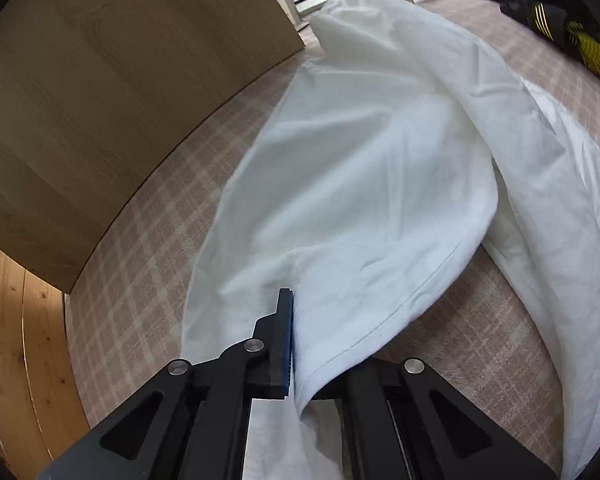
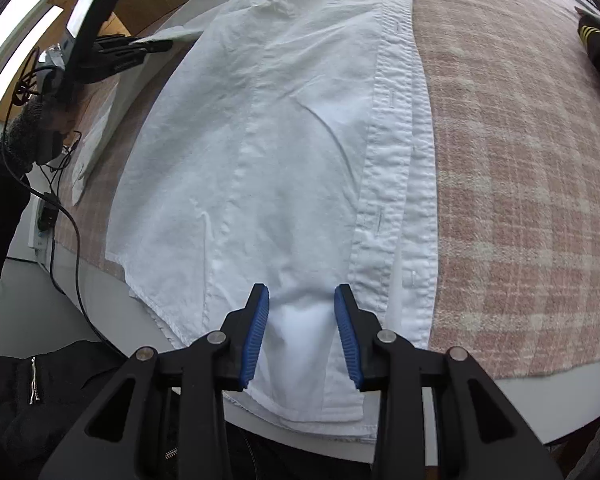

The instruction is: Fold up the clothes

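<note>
A white button-up shirt lies spread on a pink plaid cloth, its button placket running away from me. My right gripper is open just above the shirt's near hem; a small hump of fabric sits between the blue pads without being pinched. My left gripper is shut on a fold of the white shirt, which drapes over and hides its right finger. In the right wrist view the left gripper shows at the far left, holding a piece of the shirt up off the cloth.
A wooden panel stands along the plaid cloth. A black and yellow item lies at the far corner. The white table edge runs close below the shirt hem. A dark sleeve and a black cable are at the left.
</note>
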